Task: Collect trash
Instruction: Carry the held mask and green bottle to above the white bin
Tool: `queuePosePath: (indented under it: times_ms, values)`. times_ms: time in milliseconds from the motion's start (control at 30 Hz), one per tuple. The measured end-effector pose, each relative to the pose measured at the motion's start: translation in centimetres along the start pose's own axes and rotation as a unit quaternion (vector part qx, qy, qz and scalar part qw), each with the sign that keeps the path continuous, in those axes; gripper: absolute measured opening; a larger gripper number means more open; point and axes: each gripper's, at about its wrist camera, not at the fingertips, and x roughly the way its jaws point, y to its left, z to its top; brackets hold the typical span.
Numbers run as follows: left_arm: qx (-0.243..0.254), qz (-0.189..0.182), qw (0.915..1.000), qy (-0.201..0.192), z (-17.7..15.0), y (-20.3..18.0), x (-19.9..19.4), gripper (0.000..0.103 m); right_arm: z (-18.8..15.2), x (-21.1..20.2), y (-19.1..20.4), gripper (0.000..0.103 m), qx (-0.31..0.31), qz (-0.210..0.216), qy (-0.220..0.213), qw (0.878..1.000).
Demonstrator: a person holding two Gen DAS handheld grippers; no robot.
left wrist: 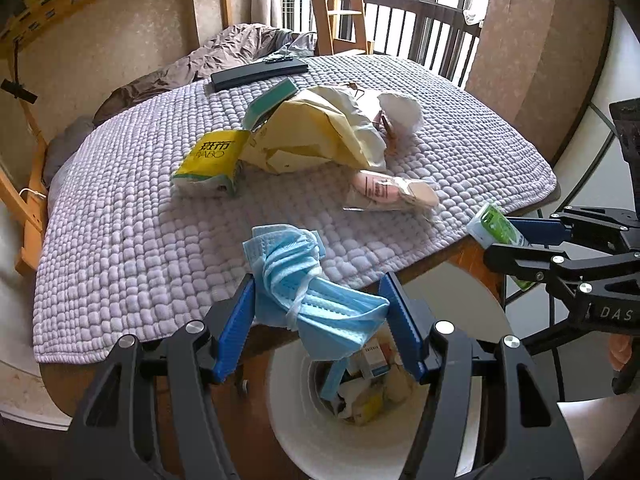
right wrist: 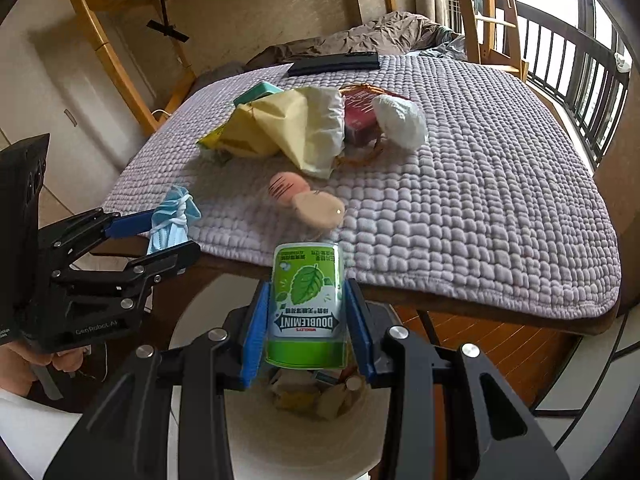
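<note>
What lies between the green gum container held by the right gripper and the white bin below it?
Nothing: in the right wrist view the gum container hangs in open air directly over the white bin, whose trash shows just under its base.

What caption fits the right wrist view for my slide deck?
Right gripper clamps a green Doublemint container above the white bin.
</note>
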Motion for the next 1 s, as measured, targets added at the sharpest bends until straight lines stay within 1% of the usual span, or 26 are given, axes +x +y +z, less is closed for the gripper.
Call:
queuePosePath:
  times_ms: [300,567,1000]
  values:
    - [0.007,-0.006,0.9999,0.005,-1.1,-0.5,-0.7,0.064,-0.9,-0.1,0.5,0.037,-0.002,0.003,0.006,1.0]
    - [0.016,-0.013,0.9996,0.019,-2.2,-1.3,-0.9,0.064,-1.5,0.2,0.8,0.037,-0.003,0.005,0.015,1.0]
    - [0.03,-0.025,0.9981,0.047,-3.3,-2.3,0.3,0.064,-2.6,1.2,1.0,0.037,-0.002,0.008,0.038,0.999]
